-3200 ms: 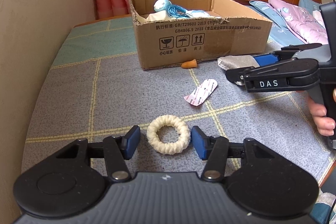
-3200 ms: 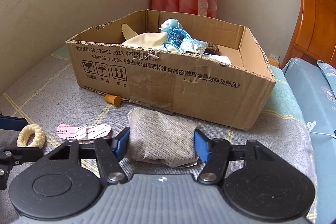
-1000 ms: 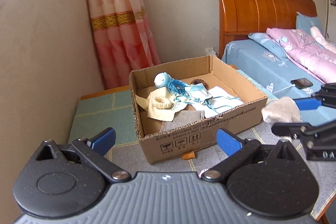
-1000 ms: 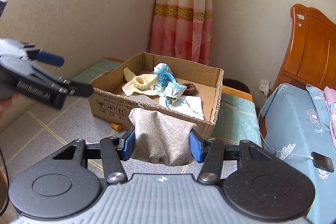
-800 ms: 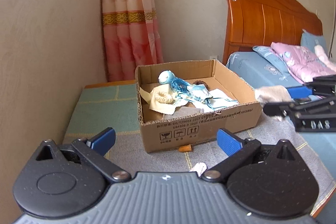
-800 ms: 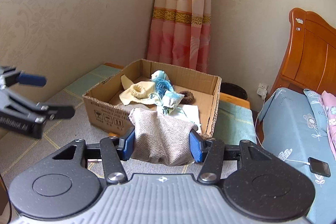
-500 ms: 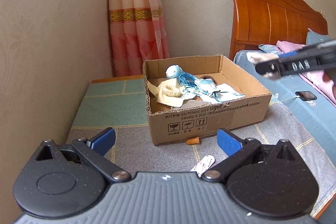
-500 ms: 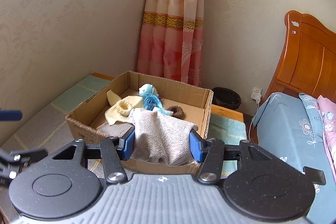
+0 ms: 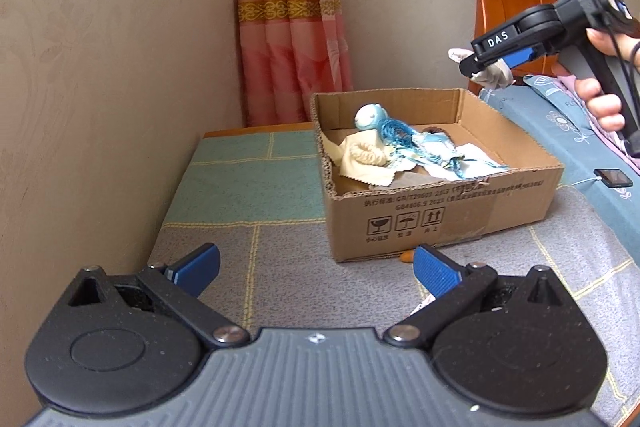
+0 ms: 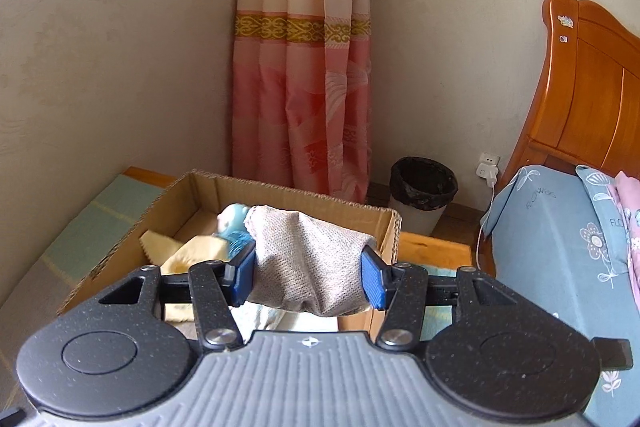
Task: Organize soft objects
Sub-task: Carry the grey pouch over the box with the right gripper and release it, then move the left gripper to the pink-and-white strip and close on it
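Note:
My right gripper (image 10: 308, 275) holds a grey woven cloth (image 10: 308, 259) above the far right side of the cardboard box (image 9: 440, 211). Its jaws are opening, and the cloth still spans both blue pads. In the left wrist view that gripper (image 9: 486, 67) hangs high over the box's back corner, held by a hand. The box holds a blue plush toy (image 9: 370, 117), a cream scrunchie (image 9: 366, 155) on a cream cloth, and pale blue fabric. My left gripper (image 9: 316, 263) is open and empty, low over the grey quilted cover in front of the box.
A small orange piece (image 9: 407, 256) lies at the box's front edge. A wall runs close along the left. A bed (image 9: 580, 131) with a phone (image 9: 614, 178) lies to the right. A black waste bin (image 10: 424, 187) stands behind the box by the curtain.
The right gripper carried the grey cloth up from beside the box to above its far right side. The left gripper sank a little and stayed open and empty.

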`<action>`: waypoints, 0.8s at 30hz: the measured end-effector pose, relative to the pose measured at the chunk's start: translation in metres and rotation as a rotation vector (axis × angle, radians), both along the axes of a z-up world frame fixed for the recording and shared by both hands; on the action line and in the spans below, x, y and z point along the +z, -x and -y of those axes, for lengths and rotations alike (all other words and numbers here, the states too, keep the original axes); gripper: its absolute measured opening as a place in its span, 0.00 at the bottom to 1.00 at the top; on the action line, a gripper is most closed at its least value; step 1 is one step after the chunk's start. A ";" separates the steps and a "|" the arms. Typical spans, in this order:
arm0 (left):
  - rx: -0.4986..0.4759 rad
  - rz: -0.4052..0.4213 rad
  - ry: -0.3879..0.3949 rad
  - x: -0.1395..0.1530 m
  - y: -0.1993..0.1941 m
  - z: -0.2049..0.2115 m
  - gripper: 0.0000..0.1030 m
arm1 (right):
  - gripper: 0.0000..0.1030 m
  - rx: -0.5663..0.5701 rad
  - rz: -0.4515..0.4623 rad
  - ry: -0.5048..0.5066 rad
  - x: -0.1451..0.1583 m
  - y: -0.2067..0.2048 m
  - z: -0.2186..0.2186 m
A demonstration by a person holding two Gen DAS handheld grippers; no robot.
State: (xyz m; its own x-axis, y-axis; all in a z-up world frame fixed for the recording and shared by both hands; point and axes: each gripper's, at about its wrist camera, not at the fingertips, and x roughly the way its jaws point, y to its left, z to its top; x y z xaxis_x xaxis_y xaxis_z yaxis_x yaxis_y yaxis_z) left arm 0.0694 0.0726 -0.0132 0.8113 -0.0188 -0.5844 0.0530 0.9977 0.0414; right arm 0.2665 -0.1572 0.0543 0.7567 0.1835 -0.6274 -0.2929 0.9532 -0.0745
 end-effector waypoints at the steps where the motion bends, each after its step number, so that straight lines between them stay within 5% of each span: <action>1: 0.005 -0.002 -0.002 -0.001 -0.001 -0.001 0.99 | 0.65 -0.009 0.006 0.011 -0.002 -0.006 -0.002; 3: 0.006 -0.009 -0.002 -0.003 0.000 -0.003 0.99 | 0.89 -0.033 0.017 0.036 -0.007 -0.014 -0.004; 5: 0.004 -0.017 0.001 -0.005 0.000 -0.004 0.99 | 0.95 -0.049 0.035 0.047 -0.009 -0.015 -0.003; 24: -0.069 -0.049 -0.008 -0.010 0.012 -0.001 0.99 | 1.00 0.025 0.058 0.056 -0.004 0.105 0.005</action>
State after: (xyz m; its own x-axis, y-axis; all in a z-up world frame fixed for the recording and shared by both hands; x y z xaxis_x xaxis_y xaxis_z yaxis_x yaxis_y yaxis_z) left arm 0.0574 0.0732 -0.0228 0.7785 -0.0693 -0.6238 0.1241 0.9913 0.0448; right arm 0.1615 -0.1621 0.0507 0.7875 0.1687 -0.5927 -0.3105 0.9394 -0.1451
